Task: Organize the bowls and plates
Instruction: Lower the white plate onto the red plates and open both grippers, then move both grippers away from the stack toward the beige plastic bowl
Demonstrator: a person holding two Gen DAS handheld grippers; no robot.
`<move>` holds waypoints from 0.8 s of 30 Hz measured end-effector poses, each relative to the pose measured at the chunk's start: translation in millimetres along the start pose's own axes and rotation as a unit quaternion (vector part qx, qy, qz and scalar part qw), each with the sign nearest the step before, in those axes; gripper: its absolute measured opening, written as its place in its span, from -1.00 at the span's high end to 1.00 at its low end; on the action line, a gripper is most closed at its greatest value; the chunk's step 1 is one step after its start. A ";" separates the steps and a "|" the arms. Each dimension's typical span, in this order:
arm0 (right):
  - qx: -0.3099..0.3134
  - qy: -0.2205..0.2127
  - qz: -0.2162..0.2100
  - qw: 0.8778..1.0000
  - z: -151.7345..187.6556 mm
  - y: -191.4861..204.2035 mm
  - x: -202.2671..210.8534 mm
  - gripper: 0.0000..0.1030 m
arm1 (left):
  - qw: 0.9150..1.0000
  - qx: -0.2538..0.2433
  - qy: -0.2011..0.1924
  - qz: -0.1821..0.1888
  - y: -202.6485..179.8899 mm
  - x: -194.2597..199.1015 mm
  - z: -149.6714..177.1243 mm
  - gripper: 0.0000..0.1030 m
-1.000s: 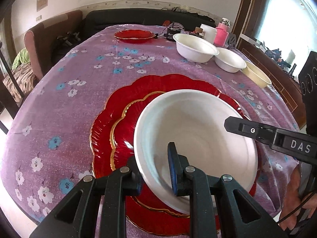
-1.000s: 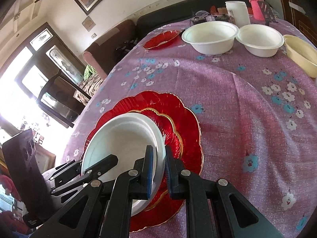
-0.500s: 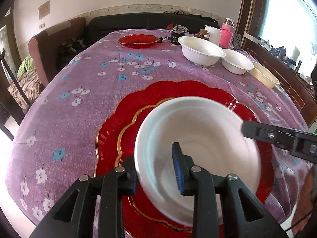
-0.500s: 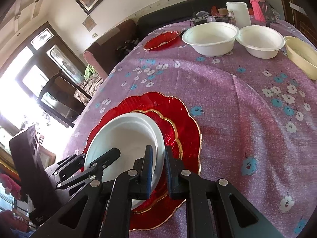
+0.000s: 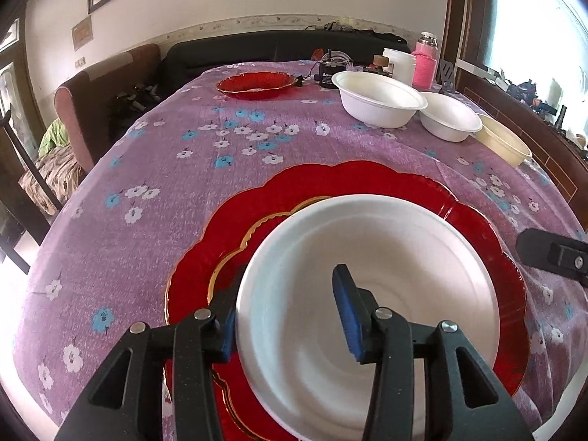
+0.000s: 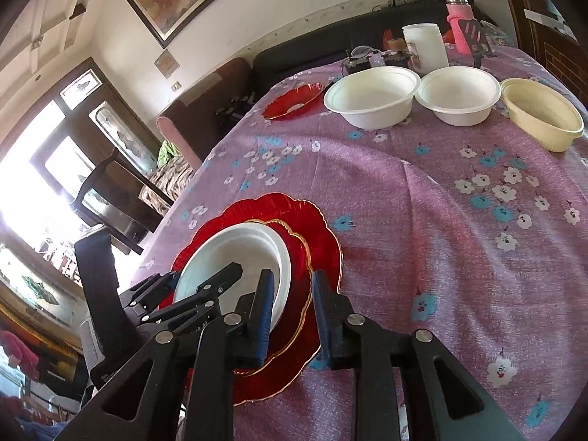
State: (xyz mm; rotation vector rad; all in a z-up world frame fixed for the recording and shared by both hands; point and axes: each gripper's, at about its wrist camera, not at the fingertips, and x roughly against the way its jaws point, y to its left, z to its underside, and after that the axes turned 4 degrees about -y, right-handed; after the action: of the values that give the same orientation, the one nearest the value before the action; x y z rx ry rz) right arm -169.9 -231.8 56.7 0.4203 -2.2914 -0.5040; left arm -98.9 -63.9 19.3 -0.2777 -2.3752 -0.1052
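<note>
Here, your left tool (image 5: 286,325) straddles the near rim of a white bowl (image 5: 367,294): one blue pad sits outside the wall, the other inside, with a clear gap around the rim, so the tool is open and grips nothing. The bowl rests on a small red plate (image 5: 235,253) with a gold edge, which lies on a big red plate (image 5: 330,180), both near your edge of the table (image 5: 147,169).

From the right wrist view, your right tool (image 6: 292,312) is also parted and holds nothing. Its left pad is just beside the bowl's right rim, and its right pad hangs over the small red plate.

I judge that the step in hand is setting the bowl down on the stack and letting go. To do it well, keep both tools wide and draw them straight back and up, so no pad catches the thin rim and drags the light bowl off centre. Check that the bowl sits level before you leave.

Farther off, two more white bowls (image 5: 378,99) stand touching, with a cream bowl (image 5: 503,143) just beside them, and a third red plate (image 5: 255,84) lies at the far end. These likely come next.
</note>
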 end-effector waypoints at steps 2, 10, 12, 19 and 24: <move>-0.002 -0.002 0.000 1.000 -0.1 -0.6 1.0 0.54 | 1.000 0.000 -0.001 -0.001 -1.4 -4.4 -4.1 0.15; -0.017 -0.014 0.010 1.000 -3.1 -11.4 9.3 0.45 | 1.000 -0.002 0.005 0.008 -9.3 -19.5 -19.6 -0.04; -0.018 -0.017 0.011 1.000 -2.8 -12.4 12.5 0.40 | 1.000 -0.003 0.001 0.010 -10.6 -15.4 -16.7 -0.28; -0.020 -0.018 0.009 1.000 -4.2 -13.2 13.6 0.36 | 1.000 -0.003 0.008 0.027 -12.1 -0.7 -9.7 -0.35; -0.021 -0.019 0.010 1.000 -3.8 -12.9 15.5 0.35 | 1.000 0.006 0.000 0.025 -7.0 8.9 -11.0 -0.47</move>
State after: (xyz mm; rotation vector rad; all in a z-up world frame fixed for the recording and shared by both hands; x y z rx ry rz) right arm -175.7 -250.7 62.3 0.3701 -2.3144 -0.5533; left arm -99.5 -70.9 33.4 -0.3310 -2.3667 -0.0663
